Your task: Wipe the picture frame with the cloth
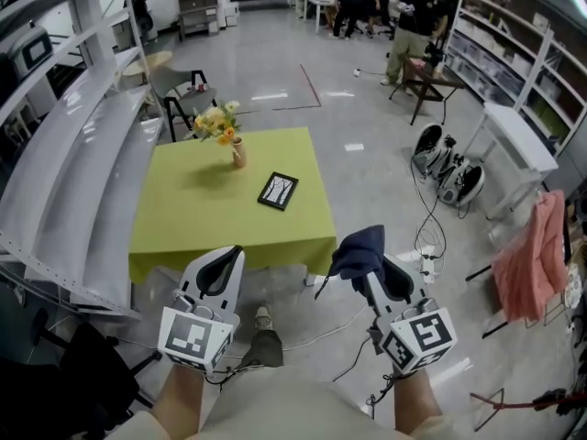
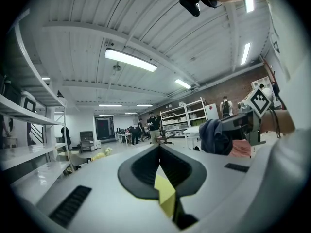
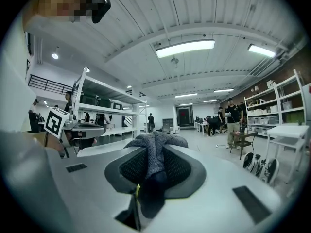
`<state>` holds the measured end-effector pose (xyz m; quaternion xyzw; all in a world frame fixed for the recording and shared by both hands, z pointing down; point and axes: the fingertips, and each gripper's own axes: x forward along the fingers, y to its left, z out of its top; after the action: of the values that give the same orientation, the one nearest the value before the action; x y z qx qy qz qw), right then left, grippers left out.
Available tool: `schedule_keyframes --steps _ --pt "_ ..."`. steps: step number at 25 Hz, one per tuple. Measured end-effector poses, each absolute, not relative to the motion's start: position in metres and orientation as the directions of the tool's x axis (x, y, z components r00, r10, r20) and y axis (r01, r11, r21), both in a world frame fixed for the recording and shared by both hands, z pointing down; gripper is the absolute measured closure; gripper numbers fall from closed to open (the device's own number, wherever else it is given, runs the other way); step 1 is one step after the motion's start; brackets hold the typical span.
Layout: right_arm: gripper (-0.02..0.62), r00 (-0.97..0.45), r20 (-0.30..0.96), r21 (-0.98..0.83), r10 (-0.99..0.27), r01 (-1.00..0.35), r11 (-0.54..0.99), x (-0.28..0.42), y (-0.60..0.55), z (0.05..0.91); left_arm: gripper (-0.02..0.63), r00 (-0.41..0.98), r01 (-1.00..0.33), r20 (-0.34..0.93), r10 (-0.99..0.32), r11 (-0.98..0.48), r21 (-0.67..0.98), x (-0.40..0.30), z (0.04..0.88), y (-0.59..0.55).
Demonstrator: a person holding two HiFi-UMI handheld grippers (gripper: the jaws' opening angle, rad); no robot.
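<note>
One picture frame (image 1: 277, 191) lies on the table (image 1: 183, 211), well ahead, between both grippers.
Right gripper (image 1: 365, 266) clamps the cloth (image 1: 358, 246); left gripper (image 1: 229, 255) is closed on nothing.

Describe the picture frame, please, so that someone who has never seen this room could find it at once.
Look for the square table covered in yellow-green. Two things are on it: the picture frame lies flat near its right edge, dark-rimmed and rectangular, whereas the flower vase stands upright.
</note>
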<state>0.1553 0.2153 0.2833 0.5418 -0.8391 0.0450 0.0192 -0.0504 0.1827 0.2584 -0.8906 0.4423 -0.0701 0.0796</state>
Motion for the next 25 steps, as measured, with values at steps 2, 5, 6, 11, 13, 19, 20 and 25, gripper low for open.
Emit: schedule_keyframes --steps 2,5,6,11,13,19,20,25 --pt "0.506 -0.408 0.091 -0.057 -0.908 -0.913 0.405 0.151 0.193 0.285 0.598 0.608 -0.769 0.062 -0.791 -0.607 -0.202 -0.052 0.26 0.159" --pt "0.506 -0.404 0.107 -0.061 -0.909 -0.915 0.399 0.145 0.157 0.288 0.598 0.615 -0.762 0.078 -0.785 -0.617 -0.198 -0.056 0.263 0.122" --pt "0.506 -0.402 0.112 -0.063 -0.909 -0.915 0.398 0.142 0.144 0.289 0.598 0.617 -0.76 0.084 -0.782 -0.62 -0.196 -0.058 0.264 0.108" --pt "0.506 -0.391 0.146 -0.072 -0.908 -0.92 0.385 0.126 0.078 0.292 0.598 0.631 -0.747 0.11 -0.768 -0.64 -0.181 -0.07 0.267 0.04" --pt "0.506 -0.386 0.162 -0.07 -0.908 -0.922 0.38 0.118 0.05 0.293 0.598 0.63 -0.748 0.122 -0.767 -0.642 -0.171 -0.078 0.271 0.013" --pt "0.506 -0.362 0.205 -0.067 -0.909 -0.932 0.356 0.096 -0.033 0.3 0.598 0.671 -0.716 0.136 -0.729 -0.684 -0.14 -0.093 0.286 -0.064" --pt "0.506 -0.357 0.212 -0.068 -0.91 -0.934 0.351 0.094 -0.045 0.302 0.598 0.677 -0.71 0.137 -0.723 -0.691 -0.137 -0.094 0.288 -0.076" --pt "0.506 -0.328 0.248 -0.072 -0.911 -0.945 0.321 0.082 -0.099 0.315 0.598 0.71 -0.672 0.156 -0.686 -0.727 -0.138 -0.097 0.305 -0.126"
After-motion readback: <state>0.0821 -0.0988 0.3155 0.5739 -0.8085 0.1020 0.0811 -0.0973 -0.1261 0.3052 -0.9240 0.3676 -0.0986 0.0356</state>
